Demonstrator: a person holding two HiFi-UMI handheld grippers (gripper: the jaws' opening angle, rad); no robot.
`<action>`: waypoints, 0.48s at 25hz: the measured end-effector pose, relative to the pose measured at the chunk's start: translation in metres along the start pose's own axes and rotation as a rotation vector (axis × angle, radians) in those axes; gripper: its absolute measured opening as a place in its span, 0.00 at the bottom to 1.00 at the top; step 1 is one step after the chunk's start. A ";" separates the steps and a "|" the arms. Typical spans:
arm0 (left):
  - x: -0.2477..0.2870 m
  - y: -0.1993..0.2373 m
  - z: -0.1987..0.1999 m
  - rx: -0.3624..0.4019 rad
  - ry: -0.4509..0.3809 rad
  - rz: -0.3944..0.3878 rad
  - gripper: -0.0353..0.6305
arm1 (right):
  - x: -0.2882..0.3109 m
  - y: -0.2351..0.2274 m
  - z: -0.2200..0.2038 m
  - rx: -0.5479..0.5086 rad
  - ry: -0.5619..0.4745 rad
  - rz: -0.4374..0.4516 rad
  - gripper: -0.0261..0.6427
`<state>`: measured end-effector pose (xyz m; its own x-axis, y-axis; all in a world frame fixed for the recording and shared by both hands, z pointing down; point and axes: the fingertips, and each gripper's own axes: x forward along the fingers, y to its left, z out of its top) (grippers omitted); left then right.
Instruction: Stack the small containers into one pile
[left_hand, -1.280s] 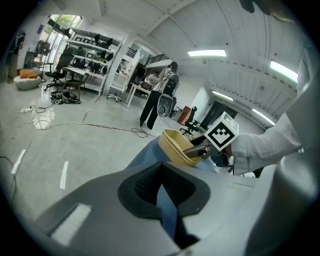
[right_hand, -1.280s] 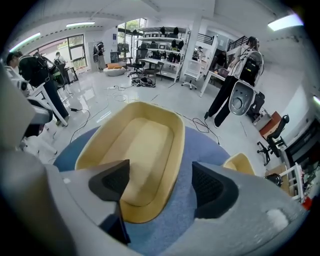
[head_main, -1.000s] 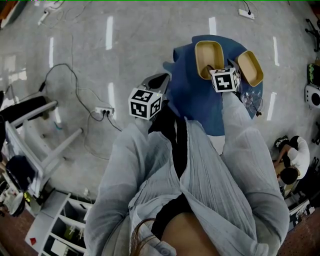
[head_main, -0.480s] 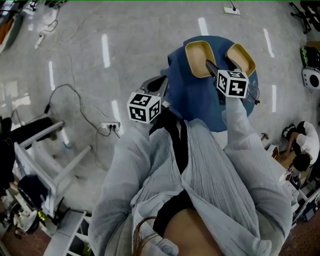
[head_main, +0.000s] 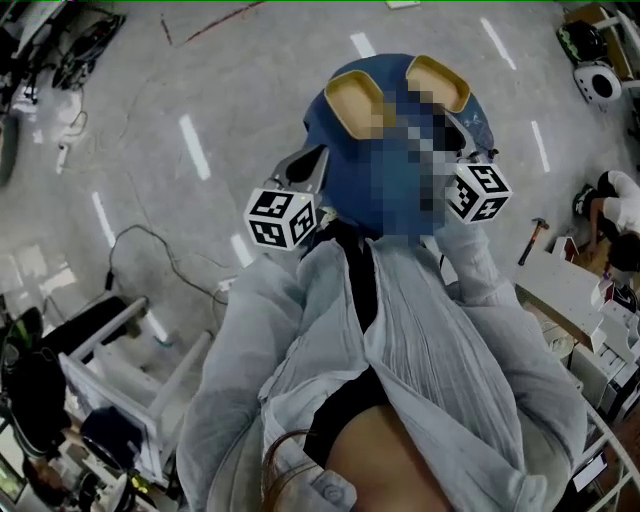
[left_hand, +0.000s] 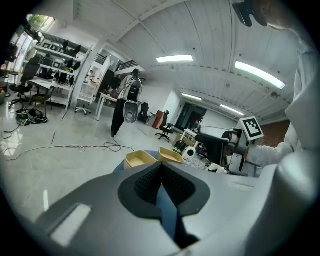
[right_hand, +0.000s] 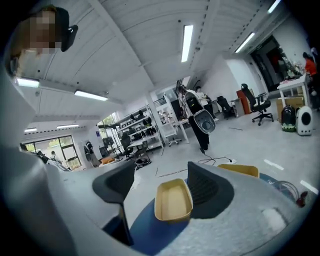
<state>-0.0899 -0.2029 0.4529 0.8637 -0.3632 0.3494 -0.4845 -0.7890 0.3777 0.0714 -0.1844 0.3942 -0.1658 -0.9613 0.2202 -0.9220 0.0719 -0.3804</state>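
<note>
Two shallow yellow containers, one (head_main: 355, 100) and the other (head_main: 438, 82), lie side by side on a round blue table (head_main: 345, 170), not stacked. My right gripper (right_hand: 160, 169) hangs above the table and is open. Its jaws have just been closing a little with nothing pressed between them. One container (right_hand: 173, 201) shows through the gap, lying on the table beyond the pads, and the other (right_hand: 240, 170) peeks out behind the right finger (right_hand: 207, 189). My left gripper (head_main: 315, 160) is shut and empty at the table's near left edge; in the left gripper view both containers (left_hand: 140, 159) lie ahead of it.
A person crouches at the right (head_main: 620, 215), with a hammer (head_main: 532, 240) on the floor nearby. A cable (head_main: 150, 260) runs over the grey floor on the left, beside a white frame (head_main: 130, 350). Shelves, desks and office chairs line the room's far walls.
Both grippers have risen. The right one lifted off from just above the containers and rolled. The head view has swung, so the table now sits higher in it. The containers have not moved.
</note>
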 end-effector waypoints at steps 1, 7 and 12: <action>0.003 -0.006 0.000 0.009 0.005 -0.022 0.07 | -0.011 -0.001 0.001 0.004 -0.014 -0.012 0.52; 0.027 -0.031 -0.008 0.045 0.045 -0.085 0.07 | -0.054 -0.021 0.004 0.002 -0.022 -0.075 0.51; 0.052 -0.057 -0.004 0.050 0.038 -0.087 0.07 | -0.080 -0.053 0.030 -0.019 -0.024 -0.074 0.51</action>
<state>-0.0184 -0.1747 0.4532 0.8961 -0.2736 0.3496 -0.3994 -0.8407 0.3656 0.1438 -0.1198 0.3695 -0.0893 -0.9701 0.2255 -0.9378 0.0056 -0.3471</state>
